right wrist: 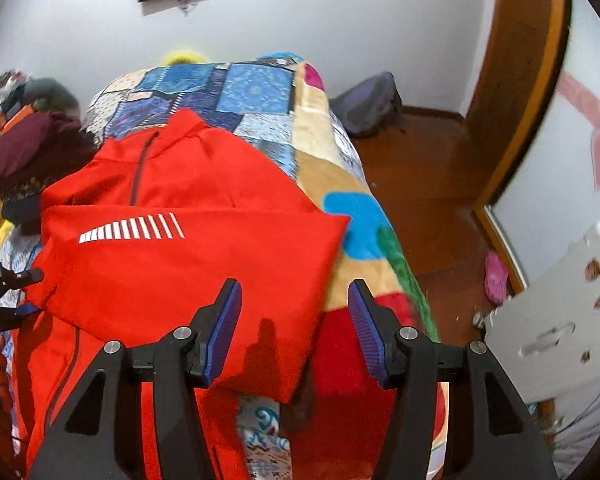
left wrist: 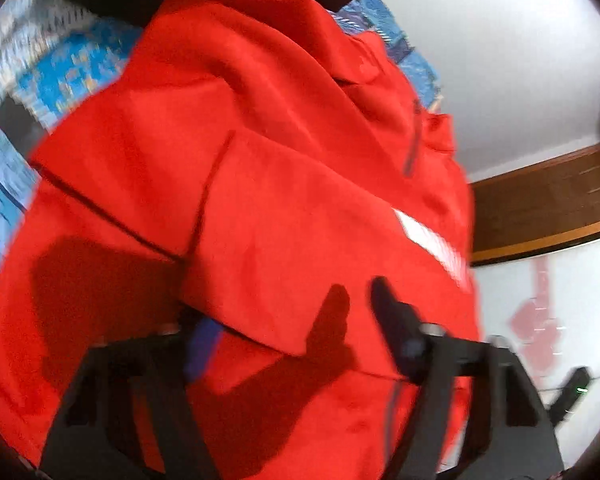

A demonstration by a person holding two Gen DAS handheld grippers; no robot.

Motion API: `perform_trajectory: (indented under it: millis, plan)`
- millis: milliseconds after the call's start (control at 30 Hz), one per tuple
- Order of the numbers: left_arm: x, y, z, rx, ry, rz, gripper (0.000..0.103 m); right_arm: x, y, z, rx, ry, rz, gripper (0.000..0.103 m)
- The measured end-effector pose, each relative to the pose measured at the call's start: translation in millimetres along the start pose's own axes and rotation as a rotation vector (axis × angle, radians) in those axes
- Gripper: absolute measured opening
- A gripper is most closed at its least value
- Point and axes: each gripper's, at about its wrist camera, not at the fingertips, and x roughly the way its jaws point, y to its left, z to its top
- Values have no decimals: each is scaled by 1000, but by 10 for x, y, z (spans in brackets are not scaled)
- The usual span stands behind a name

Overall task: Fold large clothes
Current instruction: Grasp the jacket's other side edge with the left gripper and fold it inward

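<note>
Red jacket (right wrist: 188,264) on bed (right wrist: 340,184), partly folded, long axis running away from right gripper (right wrist: 294,328). Right jaws half open, empty, over near hem. Left gripper (left wrist: 284,336) at opposite edge, jaws straddling fold; grip cannot be told.

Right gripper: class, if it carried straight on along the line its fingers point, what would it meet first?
Most likely the folded-over sleeve of the red jacket lying on the patchwork bedspread. The right gripper stands open with nothing between its jaws, aimed near the sleeve's right edge; depth is unclear, so it might land on the bedspread instead.
</note>
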Motion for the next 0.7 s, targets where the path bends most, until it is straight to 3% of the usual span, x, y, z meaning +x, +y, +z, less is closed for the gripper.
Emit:
perform_trajectory:
  millis: [67, 133, 233, 433, 700]
  plan:
    - [25, -141, -5, 80, -26, 106, 23, 4, -60, -36, 22, 7, 8, 51]
    - [46, -306, -44, 180, -59, 197, 10, 13, -119, -75, 39, 14, 12, 51]
    - [-4, -477, -56, 248, -110, 236, 8, 27, -168, -100, 52, 21, 3, 51]
    - [-460, -834, 407, 286, -230, 155, 7, 19, -244, -65, 91, 22, 22, 51]
    - [-991, -1027, 775, 360, -381, 142, 6, 149, -72, 40, 130, 46, 157, 51]
